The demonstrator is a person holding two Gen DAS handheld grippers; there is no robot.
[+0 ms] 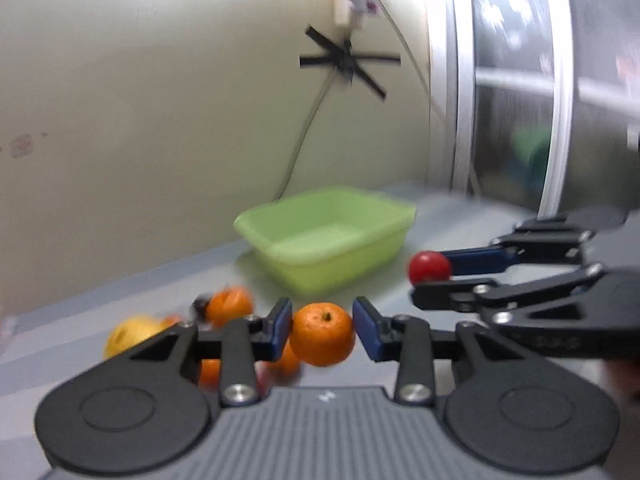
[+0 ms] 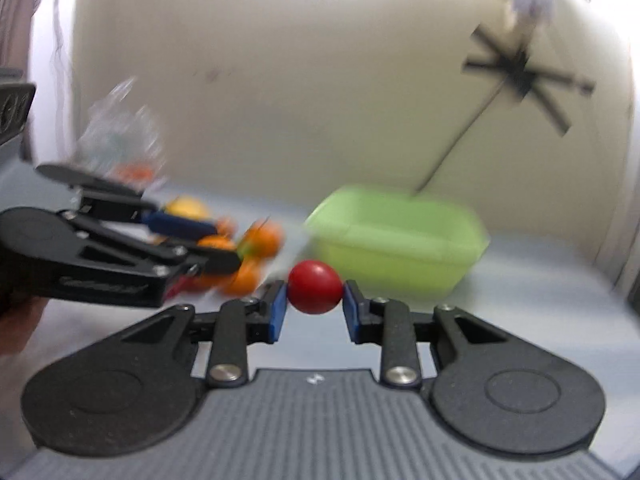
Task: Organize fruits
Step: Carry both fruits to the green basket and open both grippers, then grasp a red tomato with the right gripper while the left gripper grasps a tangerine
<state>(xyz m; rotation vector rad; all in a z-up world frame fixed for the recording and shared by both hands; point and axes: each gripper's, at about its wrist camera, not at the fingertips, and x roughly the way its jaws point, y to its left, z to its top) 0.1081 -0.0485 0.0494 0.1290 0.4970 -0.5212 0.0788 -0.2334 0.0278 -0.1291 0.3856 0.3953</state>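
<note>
My left gripper (image 1: 322, 330) is shut on an orange (image 1: 322, 334) and holds it above the grey table. My right gripper (image 2: 314, 300) is shut on a small red fruit (image 2: 315, 287); it also shows in the left wrist view (image 1: 429, 267), at the right. A light green tub (image 1: 328, 236) stands empty ahead near the wall, also in the right wrist view (image 2: 400, 244). A pile of oranges (image 1: 230, 304) and a yellow fruit (image 1: 128, 334) lies on the table to the left. The left gripper (image 2: 216, 246) shows at the left of the right wrist view.
A cream wall with a taped cable (image 1: 344, 64) runs behind the tub. A window frame (image 1: 516, 92) is at the right. A clear plastic bag (image 2: 120, 136) stands behind the fruit pile. Grey table (image 1: 452, 216) extends right of the tub.
</note>
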